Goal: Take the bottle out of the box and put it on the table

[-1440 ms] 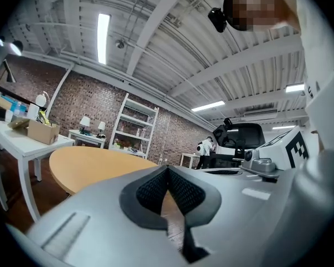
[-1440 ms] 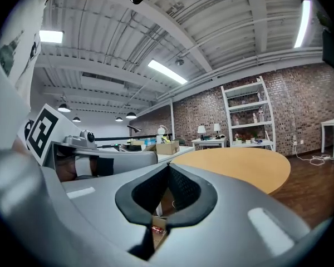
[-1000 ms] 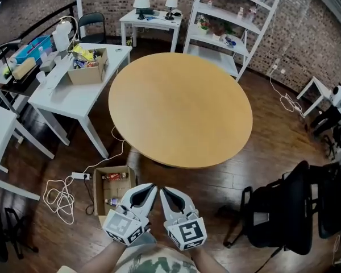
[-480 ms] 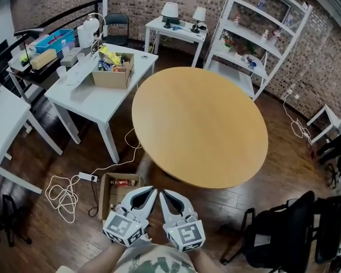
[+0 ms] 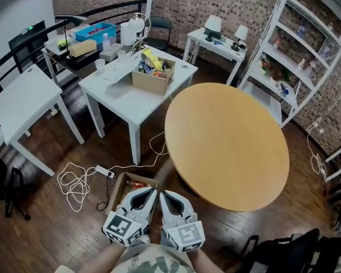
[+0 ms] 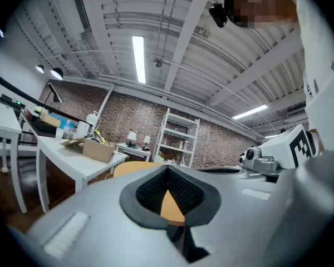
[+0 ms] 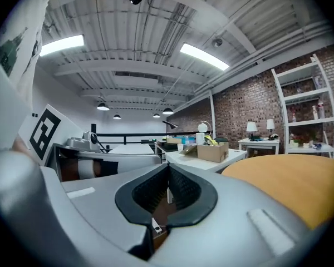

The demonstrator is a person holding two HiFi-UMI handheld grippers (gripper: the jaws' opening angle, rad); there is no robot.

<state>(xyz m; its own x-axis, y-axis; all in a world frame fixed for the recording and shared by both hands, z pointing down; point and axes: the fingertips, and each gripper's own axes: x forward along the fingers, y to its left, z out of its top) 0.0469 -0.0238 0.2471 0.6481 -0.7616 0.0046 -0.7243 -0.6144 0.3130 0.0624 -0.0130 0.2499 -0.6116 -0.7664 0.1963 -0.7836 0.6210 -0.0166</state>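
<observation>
Down on the floor at near left, the cardboard box sits open. The left gripper hovers over it, jaws clenched on nothing. The right gripper beside it is pinched shut and empty too. No bottle in sight, so it is probably inside, under the grippers. The whole lift to the round table on the right remains.

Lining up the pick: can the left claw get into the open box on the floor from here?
Probably yes. The box lies open-topped just below the left claw, with nothing covering it. The claw is shut and pointing level, so it must open and tip down first.
</observation>
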